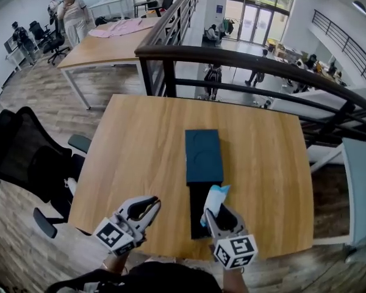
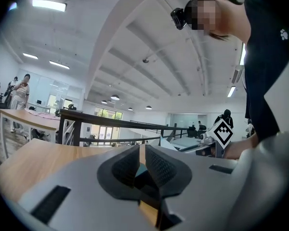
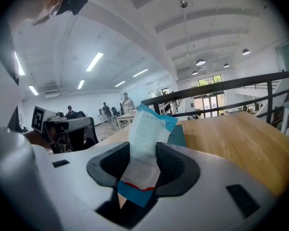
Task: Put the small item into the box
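The small sachet (image 3: 147, 134) is found clamped in the right gripper (image 1: 217, 211), over the open black box (image 1: 196, 221); the teal lid (image 1: 203, 156) lies just ahead. The left gripper (image 2: 142, 163) is closed, empty

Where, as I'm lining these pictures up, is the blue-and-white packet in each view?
Head view: packet low centre, in the right hand-held gripper, above the open box.
Left gripper view: perhaps the pale sliver right of the jaws; too small to tell.
Right gripper view: packet dead centre, clamped upright between the jaws.
Shared landmark: the black railing beyond the table.
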Tool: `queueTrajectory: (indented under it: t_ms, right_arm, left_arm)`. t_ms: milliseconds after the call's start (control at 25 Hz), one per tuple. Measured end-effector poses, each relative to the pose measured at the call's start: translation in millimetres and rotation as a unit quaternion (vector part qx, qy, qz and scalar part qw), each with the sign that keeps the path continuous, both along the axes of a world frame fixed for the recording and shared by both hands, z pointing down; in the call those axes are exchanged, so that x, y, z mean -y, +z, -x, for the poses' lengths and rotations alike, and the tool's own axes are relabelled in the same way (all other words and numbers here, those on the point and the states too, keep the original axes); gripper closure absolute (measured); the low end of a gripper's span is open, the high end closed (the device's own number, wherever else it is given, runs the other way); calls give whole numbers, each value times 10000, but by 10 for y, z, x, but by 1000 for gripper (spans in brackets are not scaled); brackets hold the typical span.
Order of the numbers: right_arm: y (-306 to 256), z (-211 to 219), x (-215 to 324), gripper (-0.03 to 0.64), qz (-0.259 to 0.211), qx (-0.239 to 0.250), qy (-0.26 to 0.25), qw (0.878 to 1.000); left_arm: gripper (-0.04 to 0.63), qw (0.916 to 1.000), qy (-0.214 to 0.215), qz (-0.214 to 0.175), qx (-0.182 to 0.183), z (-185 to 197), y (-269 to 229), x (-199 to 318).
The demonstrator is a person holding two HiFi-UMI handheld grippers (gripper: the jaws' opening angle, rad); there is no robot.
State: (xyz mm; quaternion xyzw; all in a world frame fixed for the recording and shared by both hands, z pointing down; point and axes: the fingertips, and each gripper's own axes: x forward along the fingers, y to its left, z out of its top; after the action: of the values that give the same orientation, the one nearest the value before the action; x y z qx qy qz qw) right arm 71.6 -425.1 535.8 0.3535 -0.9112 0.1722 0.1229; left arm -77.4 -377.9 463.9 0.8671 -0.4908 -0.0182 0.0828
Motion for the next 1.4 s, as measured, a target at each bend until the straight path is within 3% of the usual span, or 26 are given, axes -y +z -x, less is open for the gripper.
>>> queueTrajectory:
  t_ms: [720,1240,1400]
  right_arm:
    - [856,214,160,440,906,-976,-458,9900]
    - [1270,142,171,440,1233,-1892,-611,9722]
    - [1335,197,171,442,1328,-1861,-695,9710]
  left_arm:
    - [571,9954,-818,491,-55,365,136,-155]
    - [571,9933,-1134,233,-24,401,-12,-136]
    - [571,9928,-1181,190,24,428,47,-185]
